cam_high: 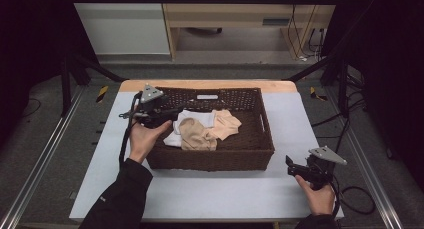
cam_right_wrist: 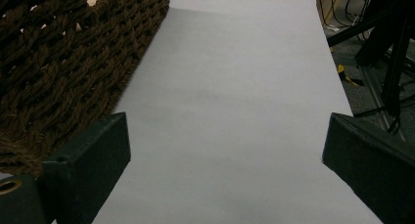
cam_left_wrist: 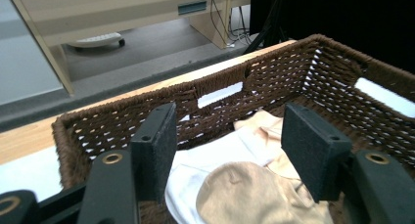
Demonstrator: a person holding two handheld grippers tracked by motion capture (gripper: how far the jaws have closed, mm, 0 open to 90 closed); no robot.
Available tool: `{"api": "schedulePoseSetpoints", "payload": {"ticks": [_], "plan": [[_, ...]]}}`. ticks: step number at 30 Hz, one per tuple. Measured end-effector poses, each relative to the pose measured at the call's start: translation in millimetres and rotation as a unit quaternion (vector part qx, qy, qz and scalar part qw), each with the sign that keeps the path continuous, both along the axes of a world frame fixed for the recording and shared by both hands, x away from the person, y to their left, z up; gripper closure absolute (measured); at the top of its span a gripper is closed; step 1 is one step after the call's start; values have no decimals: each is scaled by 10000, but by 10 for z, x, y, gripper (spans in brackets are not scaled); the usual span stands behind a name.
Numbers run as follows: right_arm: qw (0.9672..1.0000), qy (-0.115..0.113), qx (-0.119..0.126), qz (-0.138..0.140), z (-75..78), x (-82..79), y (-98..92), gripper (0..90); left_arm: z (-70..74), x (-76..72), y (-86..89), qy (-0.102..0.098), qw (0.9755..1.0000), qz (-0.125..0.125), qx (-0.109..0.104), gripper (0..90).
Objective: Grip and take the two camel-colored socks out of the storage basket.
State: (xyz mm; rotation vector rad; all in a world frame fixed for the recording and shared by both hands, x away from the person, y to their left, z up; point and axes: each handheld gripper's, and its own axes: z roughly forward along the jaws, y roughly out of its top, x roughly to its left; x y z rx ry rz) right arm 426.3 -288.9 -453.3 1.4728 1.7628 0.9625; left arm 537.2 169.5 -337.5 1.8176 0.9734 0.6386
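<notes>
From above, your left gripper [cam_high: 172, 115] hangs open over the soft tan and white socks [cam_high: 202, 129] in the brown woven basket [cam_high: 210, 159], and your right gripper [cam_right_wrist: 222, 150] gapes wide above bare white table [cam_right_wrist: 244, 87].

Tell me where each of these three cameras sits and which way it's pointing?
High view: above the person's side, looking forward and down on the table; both forearms, the left gripper and right gripper show.
Left gripper view: rides the left gripper, looking between its open jaws into the basket at the socks.
Right gripper view: rides the right gripper, facing bare table beside the basket.
All three share the basket.
</notes>
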Motion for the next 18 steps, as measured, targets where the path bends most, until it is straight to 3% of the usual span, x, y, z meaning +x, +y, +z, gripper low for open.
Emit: {"api": "schedulePoseSetpoints", "payload": {"ticks": [7,11,18], "plan": [[10000,2,-5,-3,-6,9,-3,44,-179,159,-181,114,9999,-60,49,406],[10000,2,-13,-13,-8,10,0,46,-307,231,-279,262,9992,-48,292,416],[10000,13,-35,-2,-14,16,3,47,-510,280,-358,465,9982,-79,364,424]]}}
